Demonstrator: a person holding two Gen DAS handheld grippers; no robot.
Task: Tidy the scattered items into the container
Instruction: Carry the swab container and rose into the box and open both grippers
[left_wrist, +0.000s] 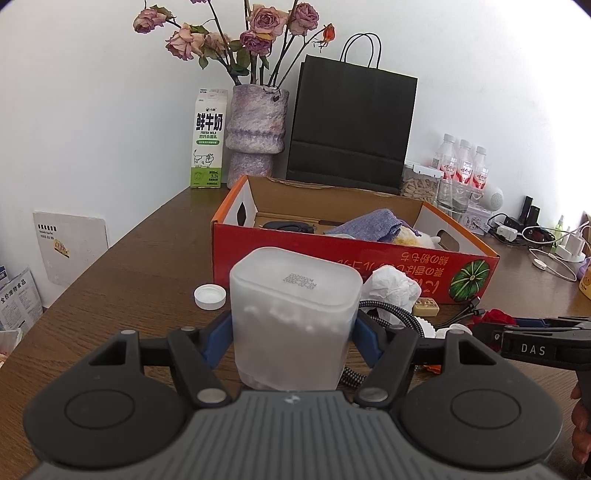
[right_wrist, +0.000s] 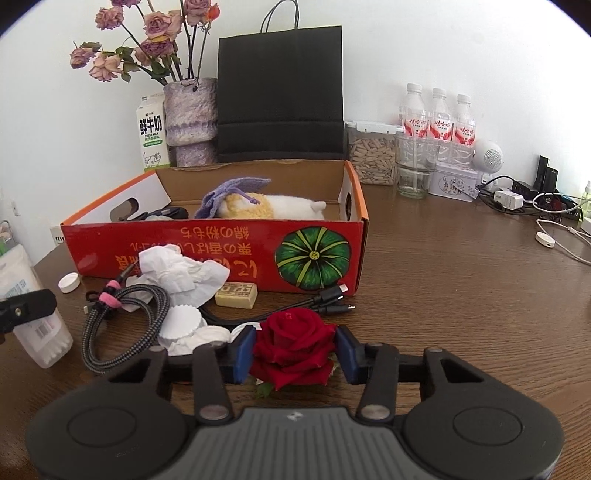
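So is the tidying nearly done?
About halfway. The plush toy and purple cloth already lie in the red box. The left tongs grip the cotton swab tub, and the right tongs close around the red rose. The tissue, braided cable, white cap and small block still wait outside.

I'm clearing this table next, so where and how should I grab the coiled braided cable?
Pinch the braided cable at the pink strap, where its strands are bundled. Come from above at the coil's left side: it lies flat on the table, and the tissue and white caps overlap its right side.
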